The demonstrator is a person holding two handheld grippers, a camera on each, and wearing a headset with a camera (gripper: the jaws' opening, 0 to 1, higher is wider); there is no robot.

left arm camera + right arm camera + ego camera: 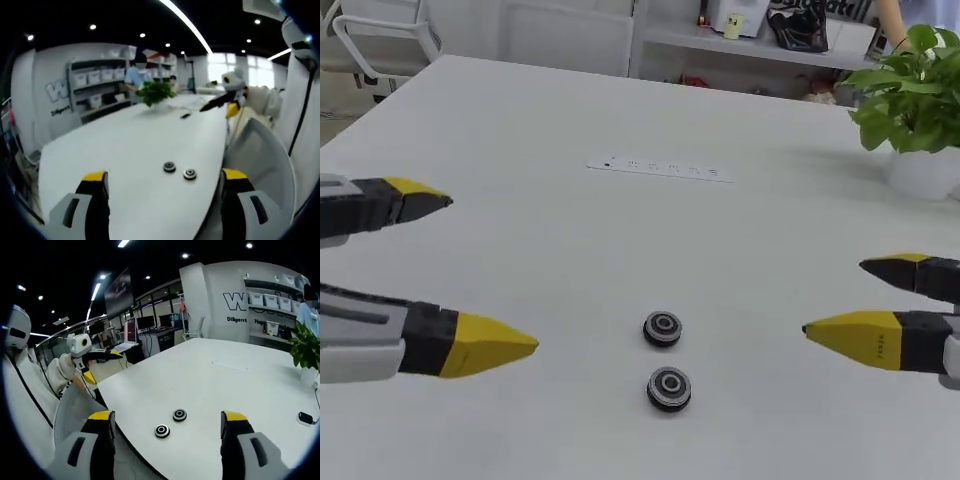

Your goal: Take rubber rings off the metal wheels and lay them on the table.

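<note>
Two small metal wheels with black rubber rings lie flat on the white table (520, 140), one farther (662, 329) and one nearer (669, 388), close together but apart. My left gripper (493, 273) hovers to their left, open and holding nothing. My right gripper (832, 298) hovers to their right, also open with nothing in it. In the left gripper view the wheels (169, 167) (189, 174) lie ahead between the yellow-tipped fingers (95, 177), and the right gripper (220, 102) shows beyond. In the right gripper view the wheels (179, 415) (162, 431) sit ahead, with the left gripper (97, 356) across.
A white socket strip (660, 168) is set into the table's middle. A potted plant (910, 100) stands at the far right, with a small black object (305, 417) near it. A chair (370, 40) stands at the far left corner. A person (136, 75) stands by shelves.
</note>
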